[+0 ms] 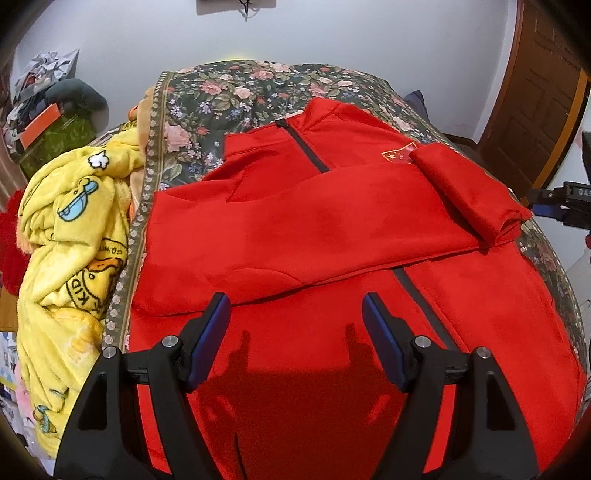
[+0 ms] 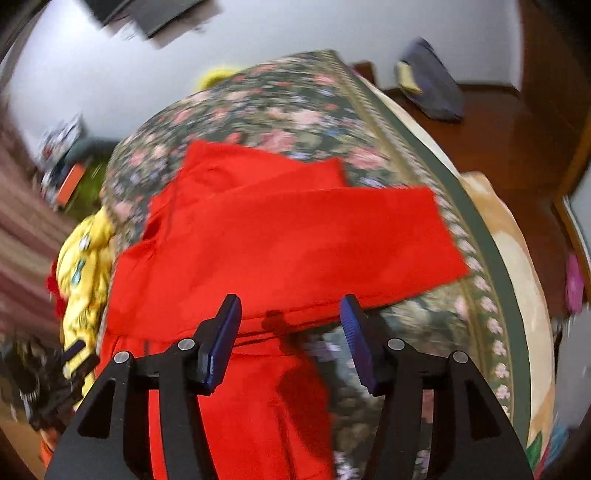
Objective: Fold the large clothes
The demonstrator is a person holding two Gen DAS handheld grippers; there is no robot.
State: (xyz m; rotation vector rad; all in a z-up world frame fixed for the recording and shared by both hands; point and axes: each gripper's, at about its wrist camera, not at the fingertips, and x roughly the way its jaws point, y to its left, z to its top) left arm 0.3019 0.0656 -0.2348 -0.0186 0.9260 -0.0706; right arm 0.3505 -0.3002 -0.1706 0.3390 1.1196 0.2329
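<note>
A: Fingers [image 1: 212,321] of the left gripper [image 1: 295,314] spread wide, released, nothing between the blue pads.

B: And on the right gripper [image 2: 290,315]?

A: Fingers [image 2: 229,325] there also parted, holding nothing. Blurred view, though.

B: Where lies the red jacket [image 1: 332,240], seen from the left fingers?

A: Directly ahead and below them, flat on the floral bedspread [image 1: 229,96]. Dark zipper [image 1: 306,147] running away from the fingertips toward the collar at the far end. One sleeve [image 1: 303,236] folded across the chest, just beyond the fingertips. Second sleeve [image 1: 469,192] bent back on itself, farther out and to the right of the right finger, beside a small star emblem [image 1: 397,153].

B: Touching the cloth?

A: Cannot tell; only finger shadows on the red fabric between and behind the tips.

B: From the right fingers?

A: Red jacket [image 2: 277,236] ahead again, filling the space between both fingertips and beyond. Folded sleeve [image 2: 332,236] crossing just past the tips, reaching out to the right. Bare bedspread [image 2: 369,369] under the right finger.

B: Anything else near?

A: Yellow cartoon blanket [image 1: 70,258] bunched well to the left of the left finger, off the bedspread border. Same yellow blanket [image 2: 85,273] left of the right gripper's left finger. Wooden door [image 1: 532,99] far to the right, white wall [image 1: 369,33] beyond the bed.
</note>
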